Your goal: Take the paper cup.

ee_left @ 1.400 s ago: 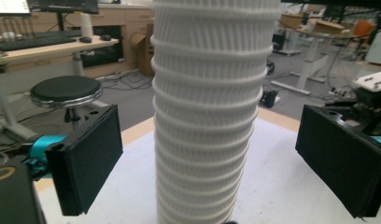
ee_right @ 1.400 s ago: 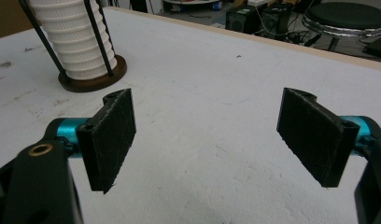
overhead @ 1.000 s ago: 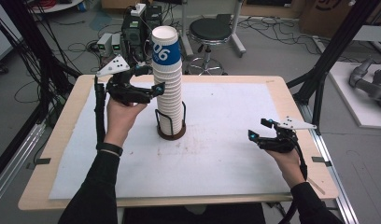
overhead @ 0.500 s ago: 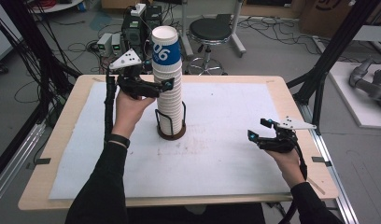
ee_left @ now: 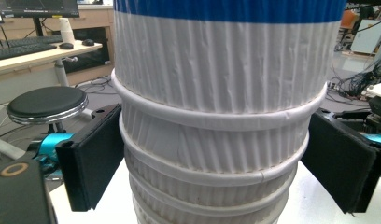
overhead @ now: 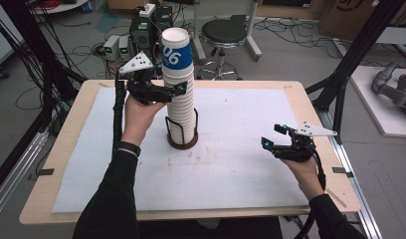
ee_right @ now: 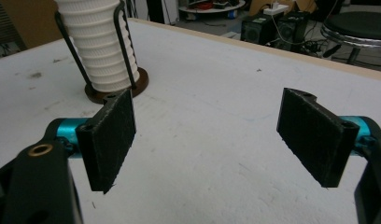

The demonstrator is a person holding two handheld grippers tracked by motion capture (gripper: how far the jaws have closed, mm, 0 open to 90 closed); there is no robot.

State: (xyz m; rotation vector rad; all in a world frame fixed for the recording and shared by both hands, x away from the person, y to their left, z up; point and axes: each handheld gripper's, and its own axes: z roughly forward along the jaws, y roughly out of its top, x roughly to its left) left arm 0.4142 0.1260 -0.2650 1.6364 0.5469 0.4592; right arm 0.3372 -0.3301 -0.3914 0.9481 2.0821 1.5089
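Cup stack (overhead: 180, 94) stands in a wire holder (overhead: 181, 133) mid-surface, high view; my left tongs (overhead: 177, 91) sit at its upper part. Left gripper view: jaws spread either side of the stack (ee_left: 216, 140), not pressing. Right gripper view: right tongs (ee_right: 212, 126) open, empty, over the surface (ee_right: 216, 154).

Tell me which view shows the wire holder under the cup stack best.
The right gripper view: the wire holder shows close, its black uprights and brown base plain around the cup stack. The high view shows it smaller, from above. The left gripper view shows cup walls between that gripper's fingers.
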